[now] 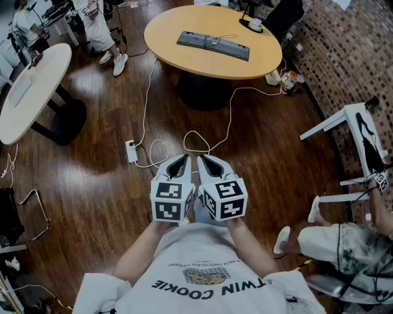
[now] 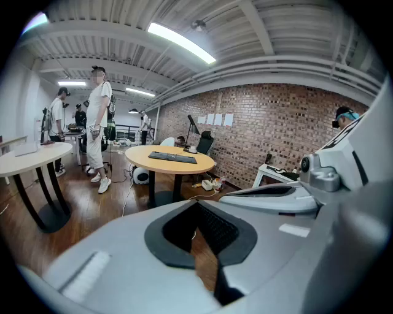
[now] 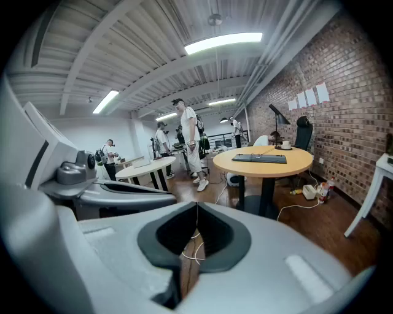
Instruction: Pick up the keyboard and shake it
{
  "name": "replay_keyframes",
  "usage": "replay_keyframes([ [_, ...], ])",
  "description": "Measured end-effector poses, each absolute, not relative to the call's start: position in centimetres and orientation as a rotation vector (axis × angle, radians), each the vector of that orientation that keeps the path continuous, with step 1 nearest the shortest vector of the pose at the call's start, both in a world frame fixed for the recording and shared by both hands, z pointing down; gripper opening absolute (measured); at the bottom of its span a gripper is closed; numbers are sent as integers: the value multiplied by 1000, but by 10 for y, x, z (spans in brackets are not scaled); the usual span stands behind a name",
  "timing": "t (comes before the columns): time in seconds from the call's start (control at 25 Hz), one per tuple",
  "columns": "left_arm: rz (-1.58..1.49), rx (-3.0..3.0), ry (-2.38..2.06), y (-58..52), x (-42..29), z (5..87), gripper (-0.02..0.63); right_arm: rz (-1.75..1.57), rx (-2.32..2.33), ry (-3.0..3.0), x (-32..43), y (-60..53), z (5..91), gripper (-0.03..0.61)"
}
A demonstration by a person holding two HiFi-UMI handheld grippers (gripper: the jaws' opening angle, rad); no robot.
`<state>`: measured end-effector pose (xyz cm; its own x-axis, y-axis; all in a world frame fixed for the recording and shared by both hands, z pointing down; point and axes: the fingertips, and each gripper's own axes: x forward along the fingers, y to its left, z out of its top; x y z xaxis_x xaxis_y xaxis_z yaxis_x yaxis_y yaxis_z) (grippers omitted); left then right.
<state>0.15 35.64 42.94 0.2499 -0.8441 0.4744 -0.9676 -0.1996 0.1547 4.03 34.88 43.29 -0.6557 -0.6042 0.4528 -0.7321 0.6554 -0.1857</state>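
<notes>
Floor [image 1: 92, 159]: dark wood boards, white cables [image 1: 146, 104] trailing across.
Round table [image 1: 178, 21]: tan top, well ahead of both grippers.
Keyboard [image 1: 213, 45]: dark, lying flat near the table's middle, nothing touching it.
Left gripper [image 1: 184, 159]: jaws closed together, holding nothing, over the floor.
Right gripper [image 1: 202, 158]: just beside the left, jaws likewise pressed together and empty.
Cup [image 1: 254, 25]: at the table's far right edge.

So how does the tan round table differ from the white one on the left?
The tan table is wood-coloured and carries a dark keyboard; the white table is pale and carries a flat pale item. The tan table stands ahead, the white table off to the left. Both have dark bases.
</notes>
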Motion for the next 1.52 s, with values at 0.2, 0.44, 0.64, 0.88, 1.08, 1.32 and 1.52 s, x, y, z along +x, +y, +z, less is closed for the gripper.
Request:
replay_keyframes([
  [0.2, 422, 2108, -1646, 297, -7, 439, 6, 514, 1081, -2524, 36, 287, 439, 3],
  [0.44, 435, 2101, -1662, 211, -18, 435, 6, 507, 1067, -2528, 27, 204, 436, 3],
  [0.64, 463, 2086, -1673, 131, -15, 440, 6, 519, 1047, -2521, 32, 124, 443, 3],
  [0.88, 489, 2078, -1674, 48, -2, 445, 6, 522, 1026, -2530, 42, 39, 446, 3],
  [1.08, 481, 2100, -1695, 13, -4, 432, 6, 490, 1008, -2534, 40, 8, 438, 3],
  [1.32, 486, 2123, -1681, -27, -4, 432, 6, 495, 1031, -2528, 41, -32, 440, 3],
  [1.52, 495, 2148, -1640, -68, -15, 440, 6, 495, 1075, -2508, 29, -71, 445, 3],
])
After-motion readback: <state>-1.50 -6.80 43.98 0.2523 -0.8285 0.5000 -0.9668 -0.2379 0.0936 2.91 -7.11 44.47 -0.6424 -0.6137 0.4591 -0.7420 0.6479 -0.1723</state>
